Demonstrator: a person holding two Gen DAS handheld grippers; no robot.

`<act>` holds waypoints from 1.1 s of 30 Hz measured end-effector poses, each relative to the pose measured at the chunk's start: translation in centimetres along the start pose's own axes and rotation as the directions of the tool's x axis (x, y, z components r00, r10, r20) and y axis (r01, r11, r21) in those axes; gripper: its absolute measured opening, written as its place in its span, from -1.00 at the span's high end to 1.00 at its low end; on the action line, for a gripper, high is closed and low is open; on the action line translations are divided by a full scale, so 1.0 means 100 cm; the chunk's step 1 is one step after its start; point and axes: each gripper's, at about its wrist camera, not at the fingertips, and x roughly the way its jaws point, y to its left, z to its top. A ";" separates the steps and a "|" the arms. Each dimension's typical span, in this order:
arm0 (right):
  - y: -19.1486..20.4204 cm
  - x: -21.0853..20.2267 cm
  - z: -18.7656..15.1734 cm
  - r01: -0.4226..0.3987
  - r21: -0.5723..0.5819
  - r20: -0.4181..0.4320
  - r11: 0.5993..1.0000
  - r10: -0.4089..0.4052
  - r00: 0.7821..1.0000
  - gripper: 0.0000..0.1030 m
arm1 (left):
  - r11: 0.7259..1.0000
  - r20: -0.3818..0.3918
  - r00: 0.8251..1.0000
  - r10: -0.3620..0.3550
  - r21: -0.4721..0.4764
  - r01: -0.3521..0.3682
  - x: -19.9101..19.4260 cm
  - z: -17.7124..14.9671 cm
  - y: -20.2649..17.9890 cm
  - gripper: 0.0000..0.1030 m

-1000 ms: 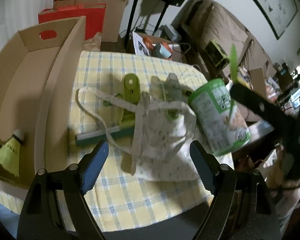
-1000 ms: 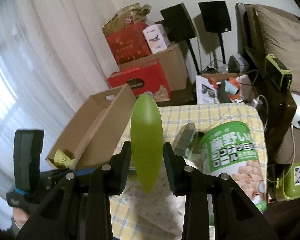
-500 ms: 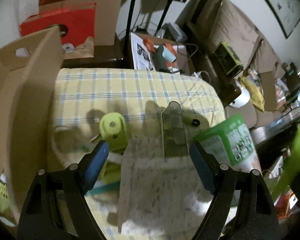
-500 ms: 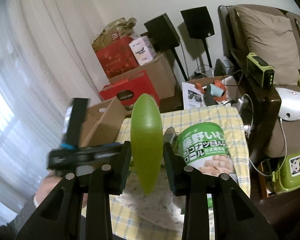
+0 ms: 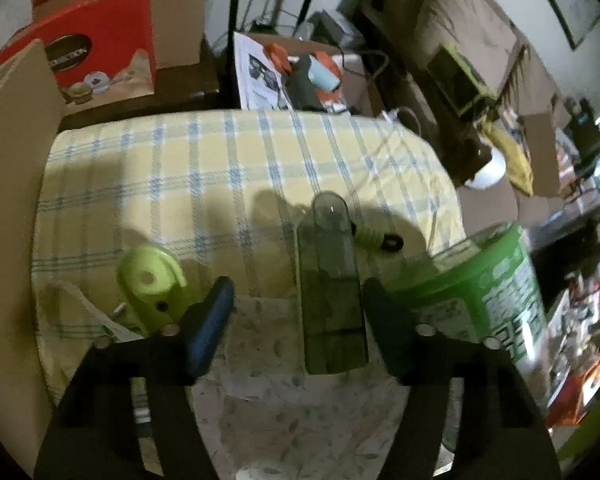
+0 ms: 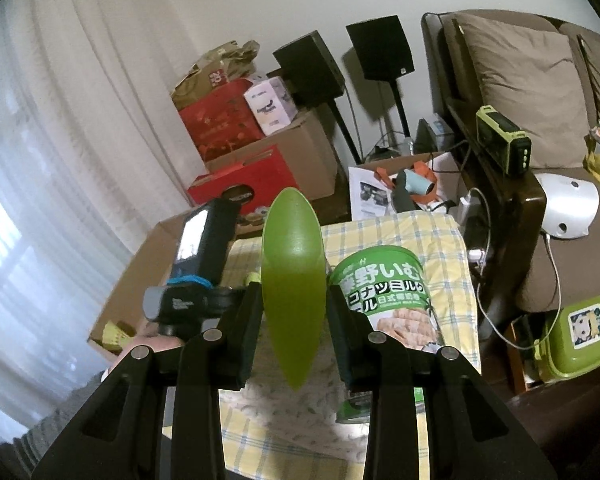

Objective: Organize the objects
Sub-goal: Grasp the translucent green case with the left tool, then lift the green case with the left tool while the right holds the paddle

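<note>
At the far left of the left wrist view stands the wall of a cardboard box (image 5: 8, 184); in the right wrist view a yellow shuttlecock (image 6: 116, 334) lies inside it. Next comes the desk (image 5: 204, 168) under its yellow checked cloth. On it, a lime-green clip (image 5: 150, 286) lies just left of the left gripper (image 5: 296, 324), partly hidden by the blue-padded finger. That gripper's jaws have just been closing; they stand apart with a smoky clear plastic case (image 5: 332, 280) between them, the right pad close beside its edge, the left pad clear of it. The case rests partly on a white patterned cloth bag (image 5: 300, 408). Just beyond the case lies a small pale-green bulb (image 5: 374, 237). Further right stands a green tub (image 5: 488, 300) with printed labels. In the right wrist view, the right gripper (image 6: 294, 308) is clamped on an upright green leaf-shaped blade (image 6: 293, 280), held above the desk, with the tub just right of it.
</note>
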 end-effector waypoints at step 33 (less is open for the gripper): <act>0.040 0.022 0.009 -0.017 -0.075 -0.026 0.997 0.015 1.000 0.37 | 0.997 0.250 0.967 -0.047 -0.052 0.062 -0.127 -0.011 0.034 0.61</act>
